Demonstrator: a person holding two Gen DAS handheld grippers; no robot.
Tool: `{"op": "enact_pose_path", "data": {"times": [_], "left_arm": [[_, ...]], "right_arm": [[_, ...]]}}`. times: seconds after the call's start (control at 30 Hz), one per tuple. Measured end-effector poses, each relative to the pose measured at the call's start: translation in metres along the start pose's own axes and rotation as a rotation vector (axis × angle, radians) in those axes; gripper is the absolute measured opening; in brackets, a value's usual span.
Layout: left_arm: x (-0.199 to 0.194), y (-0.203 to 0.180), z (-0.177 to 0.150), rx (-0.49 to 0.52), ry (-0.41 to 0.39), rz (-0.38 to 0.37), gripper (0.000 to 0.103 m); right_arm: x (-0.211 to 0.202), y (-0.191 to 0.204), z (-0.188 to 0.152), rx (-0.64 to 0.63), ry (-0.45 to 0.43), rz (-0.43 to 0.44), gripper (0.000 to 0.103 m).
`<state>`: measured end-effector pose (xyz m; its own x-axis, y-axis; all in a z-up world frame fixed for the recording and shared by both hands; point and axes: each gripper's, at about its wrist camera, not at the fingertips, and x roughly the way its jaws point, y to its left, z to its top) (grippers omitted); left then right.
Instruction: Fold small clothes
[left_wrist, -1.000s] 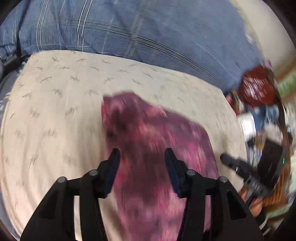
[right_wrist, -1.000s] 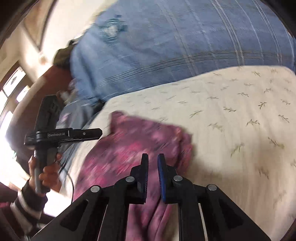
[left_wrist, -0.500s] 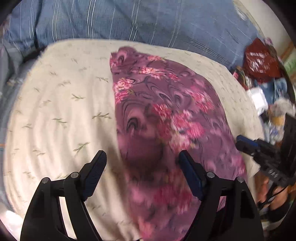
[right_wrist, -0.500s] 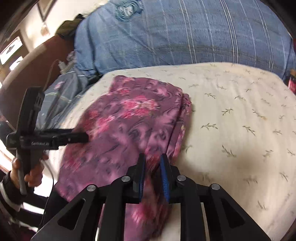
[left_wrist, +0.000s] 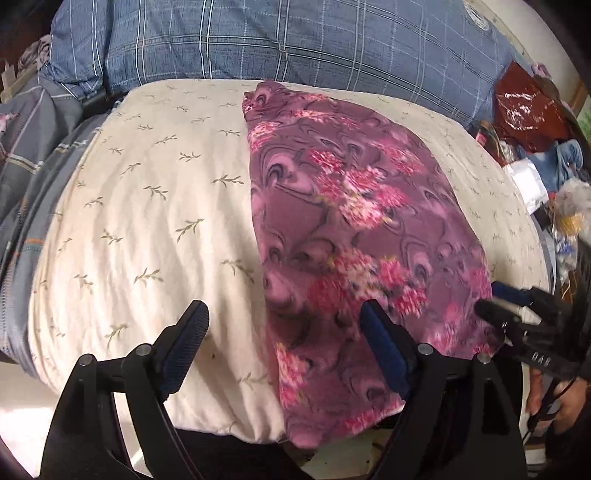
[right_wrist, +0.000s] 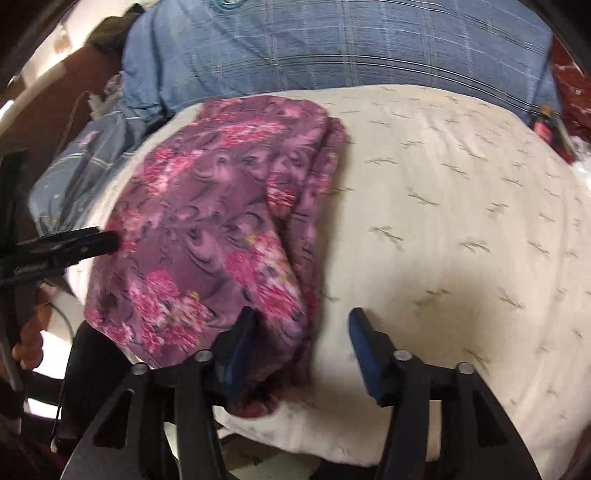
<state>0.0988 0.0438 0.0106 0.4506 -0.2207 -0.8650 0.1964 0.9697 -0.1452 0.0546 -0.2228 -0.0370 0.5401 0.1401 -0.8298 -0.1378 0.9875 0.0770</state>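
Black tongs, both released: the left gripper (left_wrist: 282, 347) hangs with jaws wide over the near edge of the purple floral garment (left_wrist: 354, 236), and the right gripper (right_wrist: 301, 349) stands parted at that cloth's near hem. Garment lies lengthwise on the cream leaf-print cushion (left_wrist: 147, 206), folded over, one long edge doubled. Judged light, soft, limp; best pinched at a near corner or hem. Print: magenta flowers, grey swirls.
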Motion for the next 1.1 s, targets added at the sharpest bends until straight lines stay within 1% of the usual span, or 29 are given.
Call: {"op": "enact_pose_path", "data": {"times": [0.07,0.13,0.17,0.2,0.23,0.3,0.4,0.5,0.53,0.6,0.67,0.77,0.9,0.97,1.03,1.1], "left_arm": [[-0.008,-0.003,-0.008,0.002,-0.009,0.015,0.085],[-0.012,-0.005,-0.013,0.008,-0.012,0.037,0.085],[-0.015,-0.006,-0.015,0.013,-0.017,0.052,0.085],[-0.017,-0.007,-0.016,0.019,-0.024,0.07,0.085],[-0.021,-0.009,-0.02,0.024,-0.035,0.092,0.085],[-0.028,-0.012,-0.026,0.035,-0.062,0.129,0.085],[-0.036,-0.016,-0.035,0.057,-0.107,0.191,0.085],[-0.038,-0.018,-0.041,0.08,-0.119,0.243,0.085],[-0.037,-0.018,-0.043,0.086,-0.121,0.258,0.085],[-0.037,-0.019,-0.046,0.092,-0.115,0.281,0.085],[-0.035,-0.018,-0.048,0.092,-0.102,0.284,0.085],[-0.032,-0.018,-0.05,0.086,-0.085,0.286,0.085],[-0.031,-0.017,-0.053,0.09,-0.077,0.312,0.085],[-0.032,-0.014,-0.055,0.08,-0.067,0.303,0.085],[-0.033,-0.01,-0.057,0.073,-0.058,0.292,0.085],[-0.033,-0.008,-0.061,0.08,-0.053,0.308,0.085]], "right_arm": [[-0.008,-0.003,-0.004,0.016,0.004,-0.062,0.069],[-0.016,-0.006,-0.009,0.041,0.008,-0.116,0.081],[-0.021,-0.008,-0.012,0.054,0.007,-0.148,0.085],[-0.023,-0.008,-0.014,0.061,0.003,-0.173,0.091],[-0.028,-0.009,-0.017,0.065,-0.006,-0.194,0.094],[-0.038,-0.008,-0.025,0.065,-0.03,-0.21,0.094],[-0.049,-0.004,-0.034,0.067,-0.043,-0.191,0.094],[-0.052,0.0,-0.036,0.071,-0.037,-0.168,0.094],[-0.056,0.001,-0.039,0.073,-0.056,-0.162,0.094],[-0.057,0.004,-0.04,0.064,-0.064,-0.184,0.094],[-0.057,0.006,-0.041,0.053,-0.069,-0.204,0.094],[-0.056,0.005,-0.042,0.059,-0.065,-0.192,0.094],[-0.054,0.002,-0.044,0.072,-0.061,-0.172,0.094],[-0.054,0.002,-0.046,0.074,-0.067,-0.164,0.094],[-0.053,0.002,-0.048,0.067,-0.07,-0.17,0.094],[-0.05,0.002,-0.049,0.062,-0.059,-0.177,0.094]]}}
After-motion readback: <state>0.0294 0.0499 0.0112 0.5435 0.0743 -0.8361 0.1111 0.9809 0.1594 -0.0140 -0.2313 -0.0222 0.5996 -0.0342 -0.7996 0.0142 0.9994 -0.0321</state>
